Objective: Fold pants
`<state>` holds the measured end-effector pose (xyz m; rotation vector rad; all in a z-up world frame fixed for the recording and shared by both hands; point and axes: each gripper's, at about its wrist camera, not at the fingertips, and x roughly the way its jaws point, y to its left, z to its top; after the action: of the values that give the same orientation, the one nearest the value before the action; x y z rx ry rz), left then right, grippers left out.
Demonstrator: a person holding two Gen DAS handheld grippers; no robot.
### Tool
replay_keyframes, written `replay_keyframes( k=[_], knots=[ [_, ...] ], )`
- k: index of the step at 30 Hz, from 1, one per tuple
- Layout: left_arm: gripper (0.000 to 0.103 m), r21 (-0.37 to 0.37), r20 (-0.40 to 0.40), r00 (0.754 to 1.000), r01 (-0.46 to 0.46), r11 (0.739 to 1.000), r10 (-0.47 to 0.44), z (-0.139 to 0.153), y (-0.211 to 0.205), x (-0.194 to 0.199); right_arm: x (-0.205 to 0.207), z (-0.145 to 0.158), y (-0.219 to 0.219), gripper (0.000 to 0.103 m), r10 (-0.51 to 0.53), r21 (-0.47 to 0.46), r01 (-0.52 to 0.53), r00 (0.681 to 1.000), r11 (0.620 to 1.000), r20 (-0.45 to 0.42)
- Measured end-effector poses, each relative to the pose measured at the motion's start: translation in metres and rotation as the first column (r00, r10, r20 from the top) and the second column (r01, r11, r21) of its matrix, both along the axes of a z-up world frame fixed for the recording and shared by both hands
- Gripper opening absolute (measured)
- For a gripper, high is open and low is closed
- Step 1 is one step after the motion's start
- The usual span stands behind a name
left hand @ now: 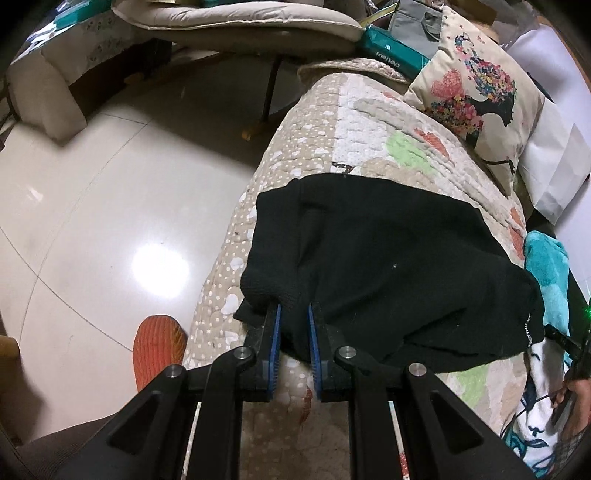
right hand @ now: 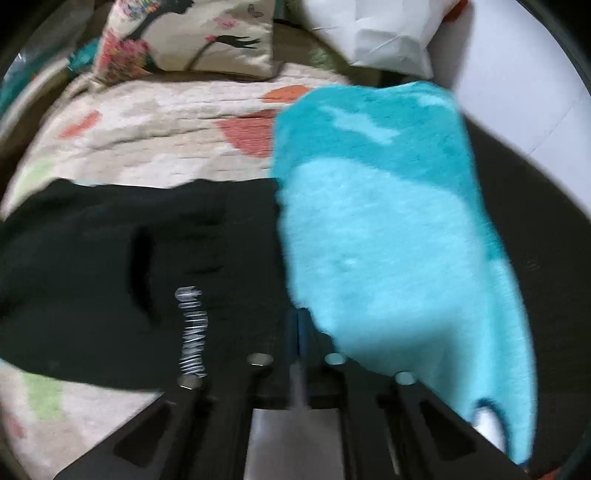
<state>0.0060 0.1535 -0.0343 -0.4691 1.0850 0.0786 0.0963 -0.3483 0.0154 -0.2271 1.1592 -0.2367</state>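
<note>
The black pants [left hand: 384,273] lie folded over on a quilted sofa cover [left hand: 369,125]. My left gripper [left hand: 294,314] sits at their near left corner with its blue pads a finger-width apart and a fold of black cloth hanging between the tips. In the blurred right wrist view the pants [right hand: 110,280] fill the left side, with white lettering [right hand: 190,328] on them. My right gripper [right hand: 298,325] has its pads pressed together at the pants' right edge, next to a turquoise fluffy cloth [right hand: 388,240]. Whether cloth is pinched there is unclear.
A floral pillow [left hand: 476,99] and a white paper bag [left hand: 554,162] sit at the sofa's far end. The shiny tile floor [left hand: 110,206] lies to the left, with an orange slipper [left hand: 159,350] near the sofa edge. A low table [left hand: 236,26] stands beyond.
</note>
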Motion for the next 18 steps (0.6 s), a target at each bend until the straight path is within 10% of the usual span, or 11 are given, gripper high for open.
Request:
replay_keyframes(
  k=[3,8,18],
  knots=[
    [0.014,-0.016,-0.001,1.0,-0.009,1.0,0.009,-0.001,0.002,0.0,0.0,0.003,-0.01,0.001,-0.036,0.015,0.036,0.999,0.999,0.011],
    [0.014,-0.048,-0.009,1.0,-0.03,0.998,0.03,-0.003,0.005,0.003,-0.002,0.004,-0.035,0.011,-0.095,0.413,0.089,0.995,0.906,-0.005],
    [0.014,-0.073,-0.02,0.999,-0.04,0.996,0.039,-0.006,0.006,0.006,-0.003,0.001,-0.044,0.028,-0.15,0.447,0.13,0.989,0.885,0.011]
  ],
)
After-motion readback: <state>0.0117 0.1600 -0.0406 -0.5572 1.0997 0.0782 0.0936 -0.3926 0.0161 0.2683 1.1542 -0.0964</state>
